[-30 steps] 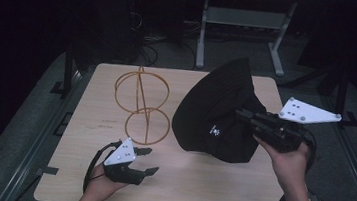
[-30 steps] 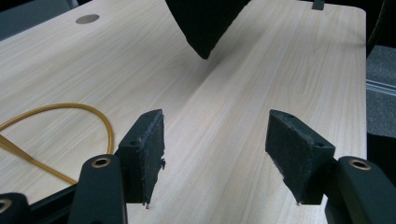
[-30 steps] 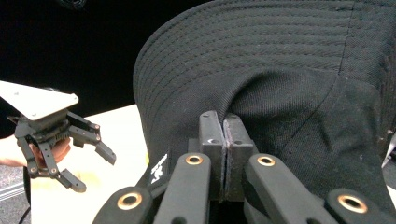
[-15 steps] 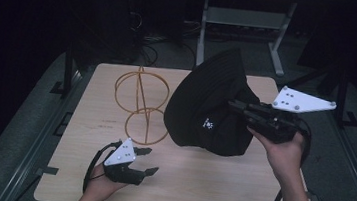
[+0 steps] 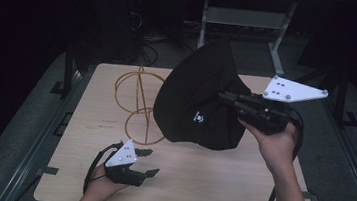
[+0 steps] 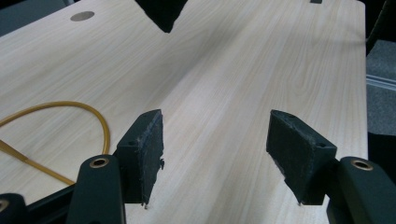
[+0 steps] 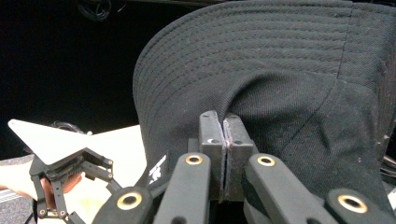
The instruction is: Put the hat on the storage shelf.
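Note:
A black bucket hat (image 5: 196, 102) with a small white logo hangs tilted above the table's right half, pinched at its brim by my right gripper (image 5: 227, 98). In the right gripper view the two jaws press together on the hat's fabric (image 7: 280, 84), right gripper (image 7: 225, 126). A yellow wire stand (image 5: 138, 104) made of two rings on a stem stands left of the hat. My left gripper (image 5: 149, 162) rests near the table's front left, jaws open and nothing between them, left gripper (image 6: 215, 140). A curve of the wire stand (image 6: 56, 109) lies to its left.
The light wooden table (image 5: 198, 178) has bare surface in front and to the right of the left gripper. A metal frame (image 5: 245, 17) and cables stand on the dark floor behind the table. Rails run along both sides of the table.
My right gripper has lifted the hat and carried it left, toward the wire stand. The left gripper has stayed where it was.

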The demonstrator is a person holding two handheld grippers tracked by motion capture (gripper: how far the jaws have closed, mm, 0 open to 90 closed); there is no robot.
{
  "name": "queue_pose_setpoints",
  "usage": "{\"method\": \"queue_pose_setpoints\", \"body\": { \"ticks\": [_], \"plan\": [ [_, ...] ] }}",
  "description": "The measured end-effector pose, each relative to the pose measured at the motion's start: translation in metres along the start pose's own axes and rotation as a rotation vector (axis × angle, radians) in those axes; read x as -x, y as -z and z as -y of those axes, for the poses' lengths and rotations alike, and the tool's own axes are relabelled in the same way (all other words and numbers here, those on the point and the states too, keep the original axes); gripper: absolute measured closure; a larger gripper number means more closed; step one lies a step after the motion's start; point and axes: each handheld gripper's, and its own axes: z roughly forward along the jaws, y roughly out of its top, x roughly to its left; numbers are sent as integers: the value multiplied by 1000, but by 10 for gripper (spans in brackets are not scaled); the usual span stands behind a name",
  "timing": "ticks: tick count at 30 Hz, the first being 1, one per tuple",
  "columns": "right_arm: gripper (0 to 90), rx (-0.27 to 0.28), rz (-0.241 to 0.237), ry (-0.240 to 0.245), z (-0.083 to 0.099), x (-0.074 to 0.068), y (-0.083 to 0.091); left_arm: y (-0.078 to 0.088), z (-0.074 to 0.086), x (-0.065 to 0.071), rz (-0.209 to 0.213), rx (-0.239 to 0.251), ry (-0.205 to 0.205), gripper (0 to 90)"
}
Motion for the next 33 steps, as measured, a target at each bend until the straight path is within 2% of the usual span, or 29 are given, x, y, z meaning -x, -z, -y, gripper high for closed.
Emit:
{"method": "queue_pose_setpoints", "body": {
  "ticks": [20, 33],
  "plan": [
    [889, -18, -66, 43, -31, -5, -45, -1, 2, 2, 8, -9, -13, 360],
    [889, -24, -98, 46, -47, -6, -72, -4, 2, 6, 13, -15, -28, 355]
  ]
}}
